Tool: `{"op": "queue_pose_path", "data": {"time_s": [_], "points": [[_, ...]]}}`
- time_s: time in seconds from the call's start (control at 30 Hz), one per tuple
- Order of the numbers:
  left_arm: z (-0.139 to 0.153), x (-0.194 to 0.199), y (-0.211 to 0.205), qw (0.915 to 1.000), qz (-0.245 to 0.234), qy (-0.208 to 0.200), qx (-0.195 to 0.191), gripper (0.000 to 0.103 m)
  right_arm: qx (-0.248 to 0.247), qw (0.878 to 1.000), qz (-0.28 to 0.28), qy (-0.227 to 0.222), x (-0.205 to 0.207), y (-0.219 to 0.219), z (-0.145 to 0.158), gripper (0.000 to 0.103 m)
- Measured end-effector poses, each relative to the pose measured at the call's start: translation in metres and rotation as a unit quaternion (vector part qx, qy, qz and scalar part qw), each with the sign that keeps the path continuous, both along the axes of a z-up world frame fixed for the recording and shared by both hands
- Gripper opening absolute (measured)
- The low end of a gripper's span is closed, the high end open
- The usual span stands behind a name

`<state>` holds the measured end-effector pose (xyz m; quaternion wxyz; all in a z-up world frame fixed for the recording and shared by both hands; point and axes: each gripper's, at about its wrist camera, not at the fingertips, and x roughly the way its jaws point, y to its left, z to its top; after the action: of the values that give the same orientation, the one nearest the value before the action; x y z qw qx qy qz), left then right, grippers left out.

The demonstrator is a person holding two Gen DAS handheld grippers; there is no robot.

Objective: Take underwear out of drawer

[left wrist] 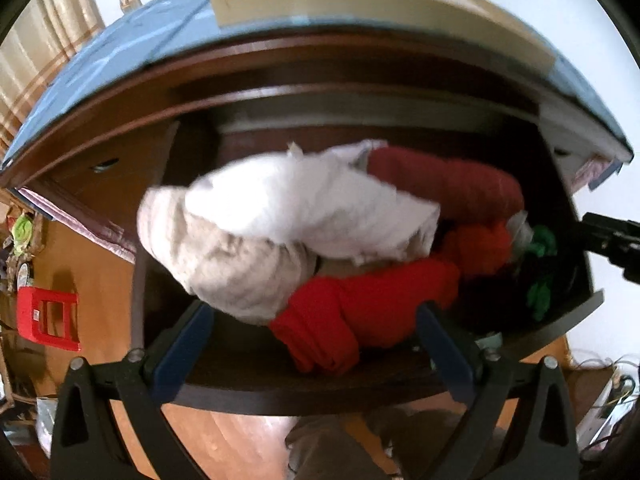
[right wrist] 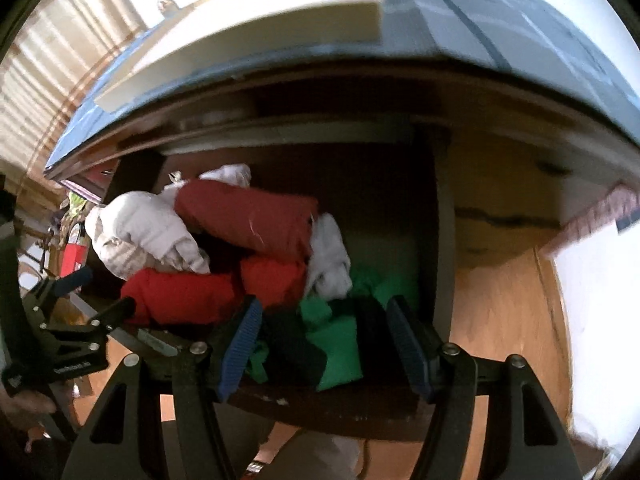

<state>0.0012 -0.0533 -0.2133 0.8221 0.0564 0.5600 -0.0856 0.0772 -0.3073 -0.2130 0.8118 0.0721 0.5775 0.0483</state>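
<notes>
Red underwear (left wrist: 360,312) between spread left tool (left wrist: 316,344) fingers

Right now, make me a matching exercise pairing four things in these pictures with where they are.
Things:
1. white cloth
2. green cloth
3. red stool
4. bright red roll

Places:
A. on the floor, left of the drawer
B. between the right tongs
C. between the left tongs
D. top of the pile

Pairs: 1-D, 2-B, 3-A, 4-C
</notes>
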Motion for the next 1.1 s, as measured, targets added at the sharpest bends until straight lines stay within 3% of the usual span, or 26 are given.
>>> {"op": "queue_pose_path", "data": {"time_s": [0.13, 0.53, 0.7, 0.93, 1.1], "points": [[0.010, 0.006, 0.007, 0.9999, 0.013, -0.010, -0.001, 0.102, 0.001, 1.000, 0.020, -0.020, 0.014, 0.002, 0.009, 0.067], [0.006, 0.017, 0.020, 0.9986, 0.051, 0.017, 0.006, 0.102, 0.008, 0.998, 0.056, -0.017, 0.026, 0.019, 0.008, 0.067], [0.011, 0.028, 0.021, 0.9966, 0.080, 0.010, -0.013, 0.102, -0.001, 0.996, 0.082, -0.022, 0.030, 0.027, 0.006, 0.067], [0.017, 0.042, 0.016, 0.9877, 0.147, 0.017, -0.050, 0.102, -0.012, 0.992, 0.117, -0.035, 0.033, 0.035, 0.008, 0.067], [0.004, 0.053, 0.000, 0.9840, 0.171, 0.034, -0.036, 0.100, -0.016, 0.992, 0.122, -0.036, 0.032, 0.036, 0.007, 0.067]]}}
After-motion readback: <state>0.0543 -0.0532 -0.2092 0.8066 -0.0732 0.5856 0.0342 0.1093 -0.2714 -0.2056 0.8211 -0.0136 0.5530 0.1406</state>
